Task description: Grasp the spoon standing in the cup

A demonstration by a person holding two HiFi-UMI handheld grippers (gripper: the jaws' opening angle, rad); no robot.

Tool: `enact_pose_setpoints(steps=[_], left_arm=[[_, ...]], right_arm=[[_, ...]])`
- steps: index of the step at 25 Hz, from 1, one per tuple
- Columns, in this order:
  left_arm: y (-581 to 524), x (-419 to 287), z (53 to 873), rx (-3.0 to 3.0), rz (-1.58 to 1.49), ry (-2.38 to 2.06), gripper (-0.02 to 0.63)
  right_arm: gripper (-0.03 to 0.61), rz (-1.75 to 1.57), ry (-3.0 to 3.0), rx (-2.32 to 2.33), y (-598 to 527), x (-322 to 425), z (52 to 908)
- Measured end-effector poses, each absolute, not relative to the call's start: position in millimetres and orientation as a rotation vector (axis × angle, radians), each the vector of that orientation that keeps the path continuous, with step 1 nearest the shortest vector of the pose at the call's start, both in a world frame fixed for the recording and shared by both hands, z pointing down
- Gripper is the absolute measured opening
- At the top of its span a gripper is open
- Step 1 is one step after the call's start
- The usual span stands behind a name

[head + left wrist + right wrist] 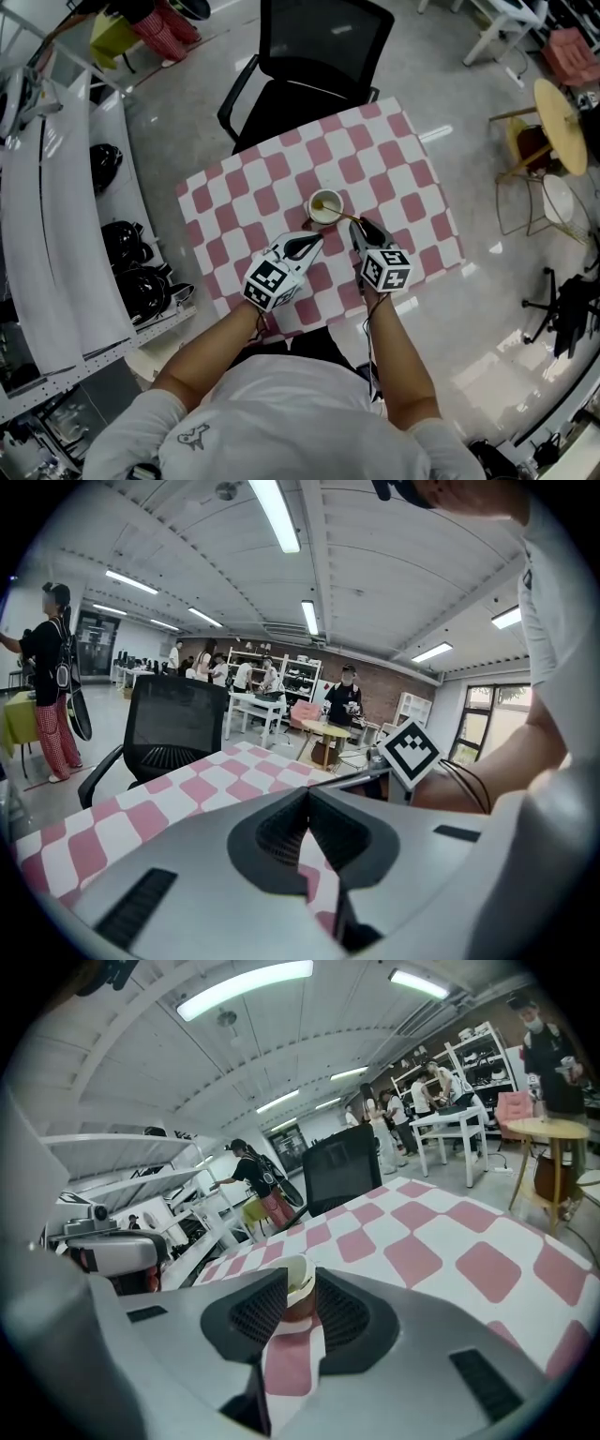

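Spoon (348, 218) handle reaches right gripper (357, 226) fingers (365, 237).

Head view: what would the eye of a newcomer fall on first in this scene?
The pink and white checked table stands out first, with a single cup near its middle and a spoon leaning out of it to the right. On the near side of the cup, the left gripper and the right gripper both point toward it. A black chair stands at the table's far side.
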State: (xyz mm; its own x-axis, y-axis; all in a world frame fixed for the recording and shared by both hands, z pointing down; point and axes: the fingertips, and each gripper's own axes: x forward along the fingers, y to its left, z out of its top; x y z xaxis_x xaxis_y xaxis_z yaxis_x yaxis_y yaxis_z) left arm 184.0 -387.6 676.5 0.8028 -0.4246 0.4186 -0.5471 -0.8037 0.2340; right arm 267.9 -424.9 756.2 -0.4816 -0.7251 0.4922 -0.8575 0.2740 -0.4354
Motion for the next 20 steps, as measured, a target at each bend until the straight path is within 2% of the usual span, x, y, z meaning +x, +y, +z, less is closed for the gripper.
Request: enact_pose_setpoints(steps=[9,20], left_arm=[[-388,183,678,2.647,0.499,-0.741,0.011],[-388,180,672,2.647,0.485,-0.776,0.011]], right_arm=[[0.041,0.992,-2.327,1.483,-427,262,763],[0.034,0.927,-2.38,1.465,-423,249,743]])
